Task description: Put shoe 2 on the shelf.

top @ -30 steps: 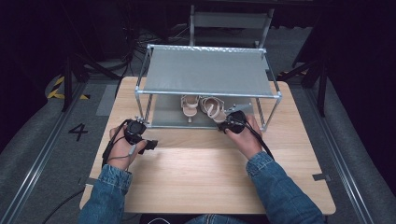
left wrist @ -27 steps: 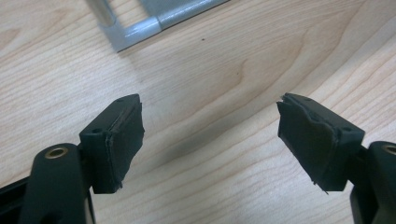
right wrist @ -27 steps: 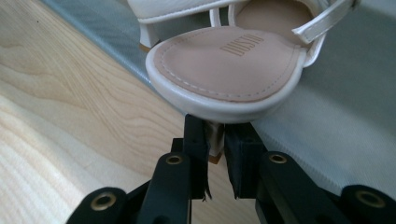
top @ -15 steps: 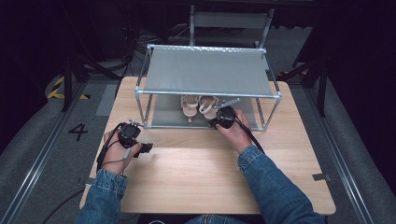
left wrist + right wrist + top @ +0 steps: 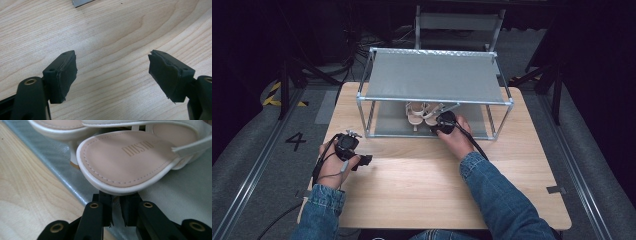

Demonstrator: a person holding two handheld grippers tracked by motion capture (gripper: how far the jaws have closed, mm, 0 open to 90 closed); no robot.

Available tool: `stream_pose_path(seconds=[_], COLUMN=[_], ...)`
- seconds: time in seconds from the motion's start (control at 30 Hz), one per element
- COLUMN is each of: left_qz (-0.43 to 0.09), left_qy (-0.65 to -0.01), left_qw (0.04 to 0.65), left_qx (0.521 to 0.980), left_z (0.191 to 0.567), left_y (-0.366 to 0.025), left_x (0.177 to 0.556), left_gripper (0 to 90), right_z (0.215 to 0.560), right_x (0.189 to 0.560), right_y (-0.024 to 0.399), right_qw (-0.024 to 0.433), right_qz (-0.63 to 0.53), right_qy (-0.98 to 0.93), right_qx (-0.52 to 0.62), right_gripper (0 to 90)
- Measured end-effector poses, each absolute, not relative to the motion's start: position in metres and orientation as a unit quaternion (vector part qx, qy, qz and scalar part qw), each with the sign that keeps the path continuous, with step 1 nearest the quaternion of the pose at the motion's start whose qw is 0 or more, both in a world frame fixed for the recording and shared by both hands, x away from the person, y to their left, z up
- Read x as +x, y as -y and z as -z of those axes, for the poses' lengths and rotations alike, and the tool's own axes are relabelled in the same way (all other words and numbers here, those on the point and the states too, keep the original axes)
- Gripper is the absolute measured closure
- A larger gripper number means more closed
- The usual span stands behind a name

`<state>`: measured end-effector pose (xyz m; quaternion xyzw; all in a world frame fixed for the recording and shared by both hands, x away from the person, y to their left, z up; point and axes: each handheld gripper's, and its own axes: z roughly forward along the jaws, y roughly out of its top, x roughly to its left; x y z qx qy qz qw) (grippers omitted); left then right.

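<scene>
Right gripper [image 5: 443,121]: has pushed in further under the rack [image 5: 434,77] since half a second ago, now right at the sandals on the lower shelf [image 5: 175,192]. Jaws nearly pressed together under the heel edge of the nearer sandal [image 5: 127,160]; can't tell if they're actually pinching it.
Left gripper [image 5: 348,144]: slid back toward the person, parked over the table [image 5: 422,175] around 8 o'clock from the rack. Jaws spread wide, just bare wood between them.
Sandals [image 5: 424,114]: pale pair, side by side on the grey lower shelf, roughly mid-rack, same spot as before.
Hands: the right hand [image 5: 458,137] reaches in at the rack's front rail.
</scene>
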<state>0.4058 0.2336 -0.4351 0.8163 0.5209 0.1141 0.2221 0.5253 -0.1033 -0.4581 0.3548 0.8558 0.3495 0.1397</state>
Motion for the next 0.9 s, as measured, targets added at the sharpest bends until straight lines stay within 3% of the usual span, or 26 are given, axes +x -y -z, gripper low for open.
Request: stream_pose_path(seconds=[0.33,0.6,0.9], left_qz=[-0.110,-0.108,-0.107], left_qy=[-0.518,-0.511,-0.499], left_qw=[0.223,0.226,0.225], left_qx=[0.819,0.822,0.830], left_z=[0.435,0.434,0.431], left_y=[-0.230,-0.226,-0.219], left_x=[0.409,0.413,0.413], left_gripper=[23.1,23.0,22.8], right_z=[0.460,0.443,0.409], right_x=[0.526,0.508,0.470], right_y=[0.097,0.110,0.145], right_qw=[0.152,0.156,0.136], right_qz=[-0.350,-0.369,-0.381], right_qy=[-0.856,-0.842,-0.834], right_qx=[0.349,0.360,0.376], right_gripper=[80.5,56.3,50.8])
